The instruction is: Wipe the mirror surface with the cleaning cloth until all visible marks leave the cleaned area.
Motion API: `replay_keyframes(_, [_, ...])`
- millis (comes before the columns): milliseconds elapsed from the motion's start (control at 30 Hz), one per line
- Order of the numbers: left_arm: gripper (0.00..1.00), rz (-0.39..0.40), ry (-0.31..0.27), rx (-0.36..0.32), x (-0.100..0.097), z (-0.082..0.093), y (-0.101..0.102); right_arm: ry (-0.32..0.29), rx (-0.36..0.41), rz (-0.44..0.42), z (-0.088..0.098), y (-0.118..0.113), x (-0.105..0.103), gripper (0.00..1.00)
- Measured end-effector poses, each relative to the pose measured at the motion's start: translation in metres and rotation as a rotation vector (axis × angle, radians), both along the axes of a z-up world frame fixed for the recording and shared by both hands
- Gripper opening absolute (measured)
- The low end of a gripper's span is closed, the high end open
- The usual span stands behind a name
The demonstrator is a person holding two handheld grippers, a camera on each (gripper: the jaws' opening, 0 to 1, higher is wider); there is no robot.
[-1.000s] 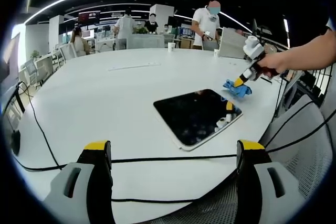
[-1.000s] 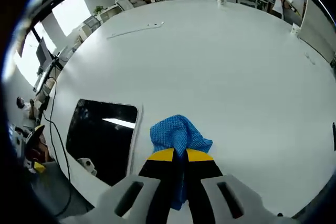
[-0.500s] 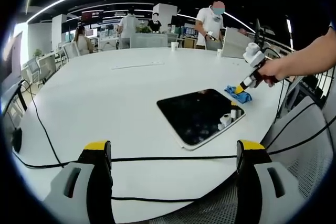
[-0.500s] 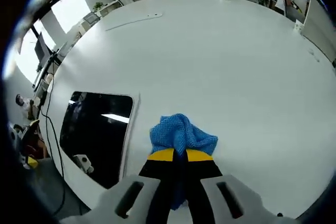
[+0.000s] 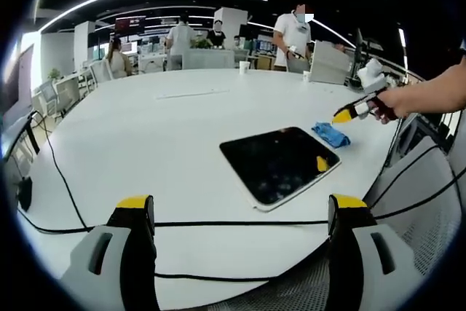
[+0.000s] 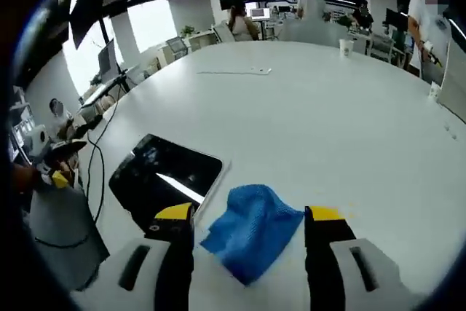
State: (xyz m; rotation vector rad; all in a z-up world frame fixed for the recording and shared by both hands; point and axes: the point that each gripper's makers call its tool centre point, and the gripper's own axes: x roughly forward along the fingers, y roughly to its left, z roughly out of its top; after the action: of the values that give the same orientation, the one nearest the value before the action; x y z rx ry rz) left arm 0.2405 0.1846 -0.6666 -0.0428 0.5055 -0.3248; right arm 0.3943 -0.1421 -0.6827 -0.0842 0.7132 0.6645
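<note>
Right gripper view: right gripper (image 6: 251, 216) hovers, jaws spread, above crumpled blue cleaning cloth (image 6: 251, 229) beside dark rectangular mirror (image 6: 166, 178) on round white table (image 6: 320, 121); left gripper (image 5: 240, 205) jaws likewise released.

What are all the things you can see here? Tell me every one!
mirror: one, dark glass with pale rim, flat on the table near its edge
cleaning cloth: one, blue, crumpled on the table beside the mirror
table: one, white, large
paper cup: one, white, far side of table
cable: one, black, along the near table edge
people: several, standing far off
left tool: open, yellow-tipped
right tool: open, above the cloth
</note>
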Motion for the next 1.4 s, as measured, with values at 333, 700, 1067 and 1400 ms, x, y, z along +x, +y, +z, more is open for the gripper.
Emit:
replay_keyframes(333, [0.99,0.003,0.005,-0.007,-0.001,0.000,-0.001,-0.046,0.015,-0.006,0.002,-0.039,-0.048,0.90])
replay_keyframes(700, [0.99,-0.030,0.009,0.030,-0.005,0.003,-0.004,-0.086,0.007,0.014,-0.001,-0.039,-0.080,0.98])
replay_keyframes(1067, [0.99,-0.025,0.000,0.011,-0.004,0.002,-0.005,-0.093,0.027,0.050,-0.003,-0.019,-0.093,0.98])
replay_keyframes(1400, [0.99,-0.016,0.033,-0.004,-0.006,-0.002,-0.005,-0.090,0.016,0.052,-0.004,-0.016,-0.090,0.98])
